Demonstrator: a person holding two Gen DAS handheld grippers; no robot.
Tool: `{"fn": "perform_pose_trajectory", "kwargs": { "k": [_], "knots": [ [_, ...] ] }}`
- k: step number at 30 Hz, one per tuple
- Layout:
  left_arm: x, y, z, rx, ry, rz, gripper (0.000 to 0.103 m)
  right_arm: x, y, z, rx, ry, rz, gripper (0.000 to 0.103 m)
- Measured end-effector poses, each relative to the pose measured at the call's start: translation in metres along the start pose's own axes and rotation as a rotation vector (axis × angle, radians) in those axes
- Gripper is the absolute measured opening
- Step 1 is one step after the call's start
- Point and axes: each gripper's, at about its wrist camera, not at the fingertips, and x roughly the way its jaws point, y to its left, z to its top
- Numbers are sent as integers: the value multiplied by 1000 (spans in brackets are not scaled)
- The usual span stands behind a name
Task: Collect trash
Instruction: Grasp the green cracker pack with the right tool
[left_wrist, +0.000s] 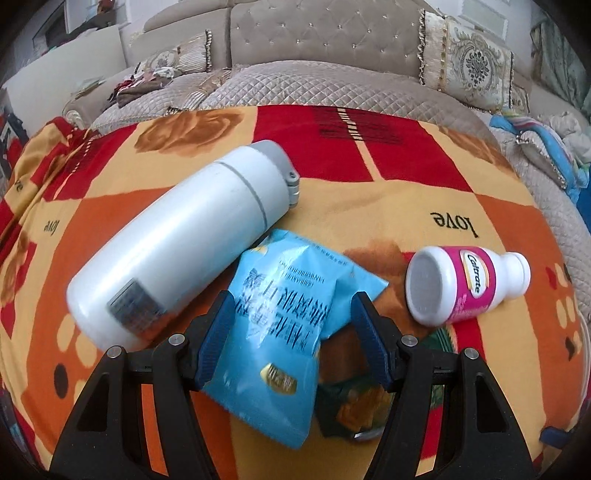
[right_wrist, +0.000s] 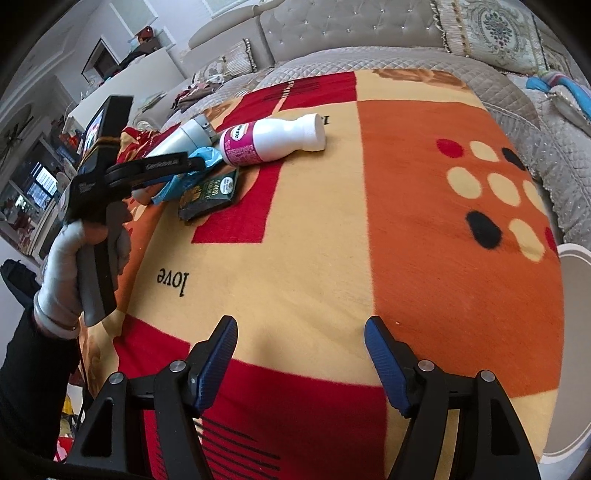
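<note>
A light blue snack packet lies on the patterned blanket between the fingers of my left gripper. The jaws stand open around it, and a gap shows at the right pad. A dark green packet lies partly under the blue one. In the right wrist view, a gloved hand holds the left gripper over the blue packet and the green packet. My right gripper hangs open over bare blanket, with nothing between its fingers.
A white flask lies on its side touching the blue packet's left. A white and pink Caltrate bottle lies to the right. The rim of a white round container shows at the blanket's right edge. A quilted sofa stands behind.
</note>
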Motion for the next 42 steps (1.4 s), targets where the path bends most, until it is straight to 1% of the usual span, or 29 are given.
{"fn": "perform_pose_trajectory", "kwargs": {
  "k": [7, 8, 9, 11, 12, 13, 14, 16, 17, 18, 19, 23, 24, 25, 27, 28, 30, 32, 35, 37, 39, 40, 41, 42],
  "knots": [
    [9, 3, 7, -15, 32, -57, 64, 13, 9, 19, -6, 5, 24, 69],
    [9, 3, 6, -8, 36, -69, 62, 15, 12, 23, -9, 4, 29, 69],
    [7, 4, 5, 3, 34, -89, 59, 18, 15, 28, -14, 2, 35, 69],
    [2, 6, 3, 13, 34, -127, 36, 25, 21, 38, -22, -1, 50, 69],
    [-1, 7, 2, 18, 34, -132, 31, 30, 24, 43, -23, 1, 56, 69],
    [-6, 7, 1, 32, 32, -132, 22, 35, 27, 48, -24, 3, 61, 69],
    [-11, 6, -1, 47, 28, -129, 17, 39, 29, 53, -26, 3, 65, 69],
    [-20, 7, -8, 74, 29, -137, 15, 50, 35, 65, -35, -10, 68, 68],
    [-24, 10, -12, 79, 31, -144, 15, 55, 37, 70, -39, -17, 62, 63],
    [-26, 12, -15, 78, 33, -148, 15, 61, 39, 77, -41, -23, 58, 52],
    [-30, 15, -18, 77, 34, -153, 15, 66, 40, 82, -39, -24, 64, 47],
    [-43, 25, -28, 75, 28, -158, 14, 81, 43, 101, -28, -35, 82, 45],
    [-46, 27, -31, 74, 24, -162, 14, 84, 44, 105, -31, -36, 83, 42],
    [-51, 29, -34, 74, 20, -166, 13, 87, 45, 109, -31, -36, 84, 37],
    [-59, 33, -42, 69, 15, -176, 13, 91, 45, 113, -27, -41, 80, 32],
    [-63, 36, -46, 66, 14, -180, 13, 92, 45, 115, -20, -34, 96, 28],
    [-68, 41, -53, 57, 14, -181, 13, 95, 44, 116, -7, -10, 137, 23],
    [-72, 48, -60, 44, 17, -185, 13, 93, 48, 109, -17, 6, 148, 18],
    [-71, 56, -63, 27, 16, -175, 13, 87, 61, 87, -33, 73, 234, 17],
    [-70, 60, -64, 18, 12, -178, 13, 79, 75, 66, -100, 95, 246, 17],
    [-70, 62, -63, 7, 4, -196, 14, 72, 80, 54, -114, 105, 245, 17],
    [-71, 62, -62, 10, -5, -210, 15, 69, 79, 50, -107, 115, 253, 17],
    [-71, 62, -61, 15, -8, -211, 22, 65, 78, 47, -104, 121, 255, 18],
    [-72, 61, -60, 22, -13, -206, 28, 62, 77, 45, -108, 111, 236, 29]
  ]
}}
